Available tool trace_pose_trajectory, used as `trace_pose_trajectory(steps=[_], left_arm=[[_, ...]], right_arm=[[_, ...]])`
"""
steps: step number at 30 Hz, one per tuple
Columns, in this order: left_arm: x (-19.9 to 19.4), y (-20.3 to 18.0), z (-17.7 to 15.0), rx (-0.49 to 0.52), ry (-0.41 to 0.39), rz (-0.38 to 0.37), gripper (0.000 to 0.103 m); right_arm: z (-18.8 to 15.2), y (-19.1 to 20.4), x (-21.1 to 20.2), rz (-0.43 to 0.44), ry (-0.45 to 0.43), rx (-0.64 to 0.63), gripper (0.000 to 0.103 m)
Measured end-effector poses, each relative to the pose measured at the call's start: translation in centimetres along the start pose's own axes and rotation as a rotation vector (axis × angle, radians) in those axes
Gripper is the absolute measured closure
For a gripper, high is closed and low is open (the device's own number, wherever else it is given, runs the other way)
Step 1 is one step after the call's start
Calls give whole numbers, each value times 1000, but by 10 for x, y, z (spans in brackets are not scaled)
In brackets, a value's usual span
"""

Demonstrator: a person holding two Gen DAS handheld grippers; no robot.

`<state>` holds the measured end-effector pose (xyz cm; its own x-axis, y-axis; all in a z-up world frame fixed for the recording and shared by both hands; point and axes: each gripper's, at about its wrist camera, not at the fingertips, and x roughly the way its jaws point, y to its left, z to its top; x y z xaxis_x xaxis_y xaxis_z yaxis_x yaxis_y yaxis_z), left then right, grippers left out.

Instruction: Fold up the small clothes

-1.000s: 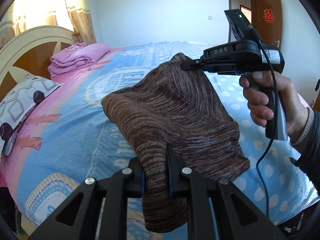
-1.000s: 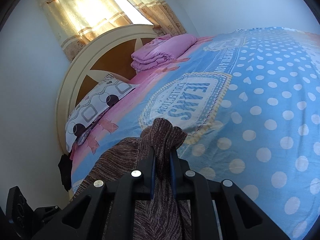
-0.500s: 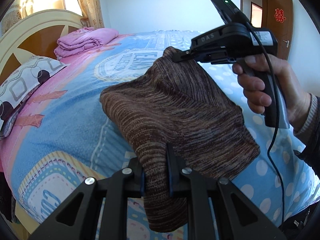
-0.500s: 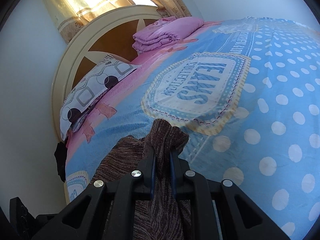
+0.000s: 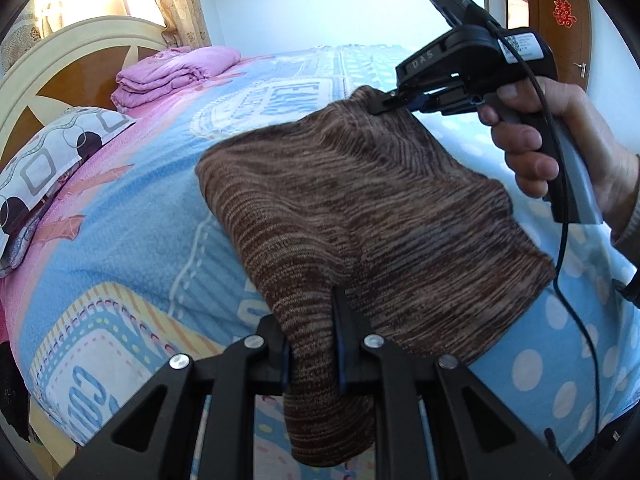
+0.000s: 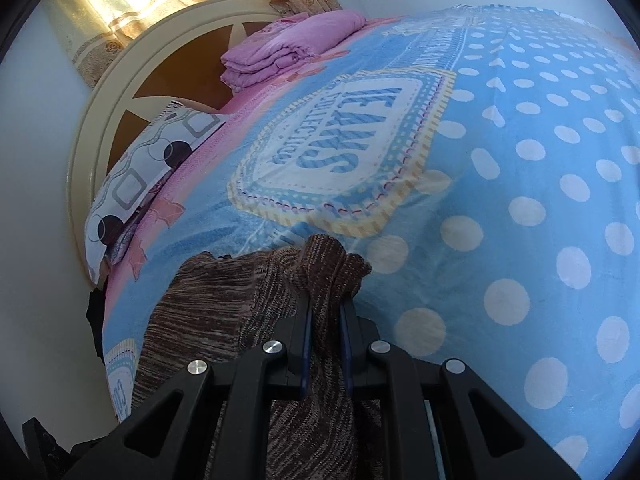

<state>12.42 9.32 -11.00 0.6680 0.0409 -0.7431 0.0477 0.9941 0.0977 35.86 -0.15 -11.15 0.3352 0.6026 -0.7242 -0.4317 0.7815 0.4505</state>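
Observation:
A brown striped knit garment (image 5: 360, 208) hangs stretched between both grippers above the bed. My left gripper (image 5: 310, 320) is shut on its near corner, with cloth hanging below the jaws. My right gripper (image 5: 390, 101), held in a hand, is shut on the far corner at the upper right. In the right wrist view the right gripper (image 6: 325, 312) pinches a bunched fold of the same garment (image 6: 224, 300), which trails down to the left. The garment's lower edge droops close to the bedspread (image 5: 132, 240).
The bed carries a blue polka-dot spread with a "JEANS" print (image 6: 332, 144). A folded pink blanket (image 5: 172, 74) and a patterned pillow (image 5: 52, 160) lie by the cream and brown headboard (image 5: 60, 64). A brown door (image 5: 560, 20) stands behind at right.
Both grippers have kept their hold and carried the garment lower and closer to the bedspread. The right gripper has tilted downward, and the cloth now spreads wider between them.

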Motion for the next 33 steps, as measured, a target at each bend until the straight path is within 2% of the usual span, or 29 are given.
trace_pose_trajectory(steps=[9, 15, 17, 19, 21, 22, 23, 27, 30, 33], left_arm=[[3, -3, -3, -10, -13, 16, 79], [-1, -2, -2, -14, 3, 21, 70], [-6, -1, 0, -22, 11, 11, 66], [-14, 2, 2, -28, 1, -1, 64], [-24, 6, 5, -33, -31, 14, 51], [-30, 9, 8, -38, -61, 34, 41], [-34, 12, 11, -40, -90, 59, 36], [-32, 26, 29, -40, -174, 185, 24], [-7, 36, 40, -20, -226, 319, 21], [29, 51, 49, -42, -159, 390, 21]], right_arm=[[-7, -20, 17, -2, 30, 61, 91], [-13, -25, 0, 34, 28, 121, 83], [-21, -27, -13, 43, 23, 124, 77], [-31, -29, -30, 81, 7, 127, 53], [-46, -31, -52, 120, -15, 131, 49], [-52, -30, -61, 127, -23, 123, 49], [-62, -28, -72, 134, -27, 107, 49], [-95, -11, -88, 161, 15, 50, 49], [-117, 0, -77, 76, 75, 14, 50], [-133, 2, -72, 40, 98, 4, 91]])
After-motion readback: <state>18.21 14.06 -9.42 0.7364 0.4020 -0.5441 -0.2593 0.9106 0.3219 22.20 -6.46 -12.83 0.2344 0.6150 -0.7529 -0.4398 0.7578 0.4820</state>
